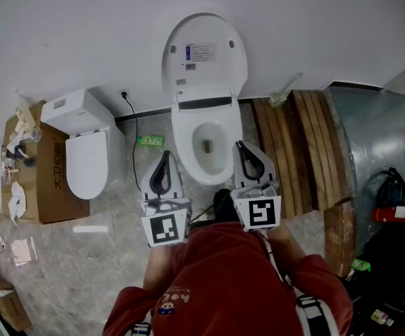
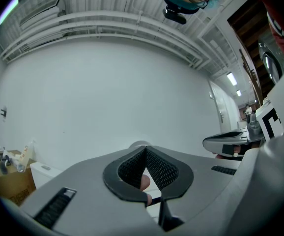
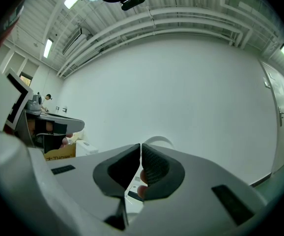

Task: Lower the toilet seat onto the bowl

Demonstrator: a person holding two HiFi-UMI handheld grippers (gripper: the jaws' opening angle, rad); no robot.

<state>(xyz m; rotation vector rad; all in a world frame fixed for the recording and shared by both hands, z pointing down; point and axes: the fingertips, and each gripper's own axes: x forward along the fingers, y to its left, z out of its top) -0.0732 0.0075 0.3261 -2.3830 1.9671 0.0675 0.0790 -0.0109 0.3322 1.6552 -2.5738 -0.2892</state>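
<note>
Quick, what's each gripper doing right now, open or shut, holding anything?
Left gripper: closed, holding nothing.
Right gripper: closed, holding nothing.

We see a glossy white toilet (image 1: 185, 142), a polished stone-look floor (image 1: 83, 271), rough wooden planks (image 1: 297, 152) and a matt cardboard box (image 1: 48, 180).
</note>
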